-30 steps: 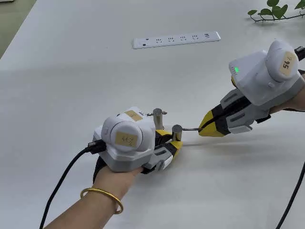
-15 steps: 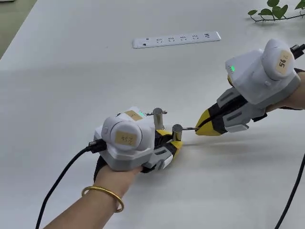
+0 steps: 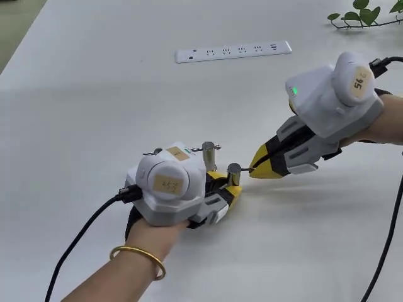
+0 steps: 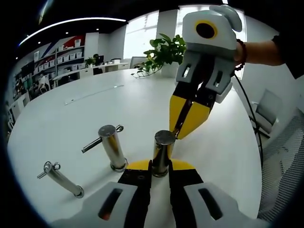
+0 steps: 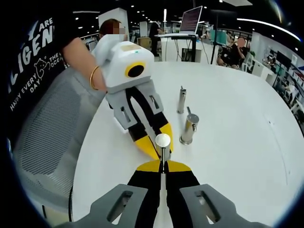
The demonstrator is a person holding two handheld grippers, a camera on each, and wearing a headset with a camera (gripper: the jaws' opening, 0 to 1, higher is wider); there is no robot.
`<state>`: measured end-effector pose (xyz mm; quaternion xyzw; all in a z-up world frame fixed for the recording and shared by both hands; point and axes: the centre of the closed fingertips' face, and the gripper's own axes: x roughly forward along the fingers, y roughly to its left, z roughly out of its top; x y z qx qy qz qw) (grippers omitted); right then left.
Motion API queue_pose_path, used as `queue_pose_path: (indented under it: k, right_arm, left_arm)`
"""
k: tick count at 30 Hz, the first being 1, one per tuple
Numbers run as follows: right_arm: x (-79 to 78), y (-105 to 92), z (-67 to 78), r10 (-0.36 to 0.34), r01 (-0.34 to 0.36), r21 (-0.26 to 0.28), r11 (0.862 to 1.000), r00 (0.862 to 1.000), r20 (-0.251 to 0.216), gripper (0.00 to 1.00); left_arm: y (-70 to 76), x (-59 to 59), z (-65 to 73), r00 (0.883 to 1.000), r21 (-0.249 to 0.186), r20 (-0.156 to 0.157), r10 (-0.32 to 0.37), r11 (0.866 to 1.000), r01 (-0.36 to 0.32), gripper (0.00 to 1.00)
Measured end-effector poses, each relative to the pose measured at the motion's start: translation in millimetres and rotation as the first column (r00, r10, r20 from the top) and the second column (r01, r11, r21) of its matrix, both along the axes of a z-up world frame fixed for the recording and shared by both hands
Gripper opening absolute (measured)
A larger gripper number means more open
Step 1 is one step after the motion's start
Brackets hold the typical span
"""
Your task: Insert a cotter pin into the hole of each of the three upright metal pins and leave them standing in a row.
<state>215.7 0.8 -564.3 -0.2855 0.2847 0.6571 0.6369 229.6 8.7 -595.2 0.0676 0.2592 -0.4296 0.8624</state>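
My left gripper (image 3: 228,189) (image 4: 161,166) is shut on the base of an upright metal pin (image 3: 233,172) (image 4: 163,148) on the white table. My right gripper (image 3: 255,168) (image 5: 163,166) is shut on a thin cotter pin (image 3: 244,168), whose tip meets the side of that pin's head (image 5: 163,140). Just behind stands a second metal pin (image 3: 209,155) (image 4: 113,147) (image 5: 189,128) with a cotter pin (image 4: 101,139) through it. A third pin (image 4: 61,176) (image 5: 181,99), also with a cotter pin (image 4: 50,166), stands farther left, mostly hidden behind the left gripper in the head view.
A white power strip (image 3: 233,51) lies at the far side of the table, with a green plant (image 3: 362,16) at the far right corner. Black cables (image 3: 82,236) trail from both grippers toward the near edge. In the right gripper view a mesh chair (image 5: 47,142) stands beside the table.
My right gripper has moved left with the cotter pin, closing the gap to the held metal pin. The left gripper and the three pins have stayed put.
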Motion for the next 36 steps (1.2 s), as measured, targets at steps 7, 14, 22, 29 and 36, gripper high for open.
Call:
queue_pose_path:
  k: [7,14,22,29,36]
  right_arm:
    - [0.3,0.8,0.0,-0.004,0.004,-0.002,1.0,1.0,0.004,0.0]
    - [1.1,5.3,0.4,-0.01,0.01,0.009,1.0,1.0,0.019,0.0]
    - [4.5,3.2,-0.8,-0.041,0.04,0.005,0.999,0.998,0.045,0.01]
    - [3.7,-4.9,2.9,-0.065,0.064,0.005,0.998,0.997,0.048,0.03]
    - [4.6,-5.5,3.5,-0.074,0.074,0.006,0.997,0.996,0.049,0.0]
  left_arm:
    - [-0.1,0.4,-0.2,1.0,-0.007,0.005,0.013,1.0,-0.013,0.12]
    - [-0.3,0.6,-0.3,1.0,-0.009,0.004,0.019,1.0,-0.019,0.12]
    - [-0.7,1.2,-0.7,1.0,-0.009,-0.001,0.026,1.0,-0.026,0.12]
    - [-0.9,1.2,-0.7,1.0,-0.01,-0.002,0.027,1.0,-0.027,0.12]
    - [-0.9,0.9,-0.5,1.0,-0.009,-0.001,0.027,1.0,-0.027,0.12]
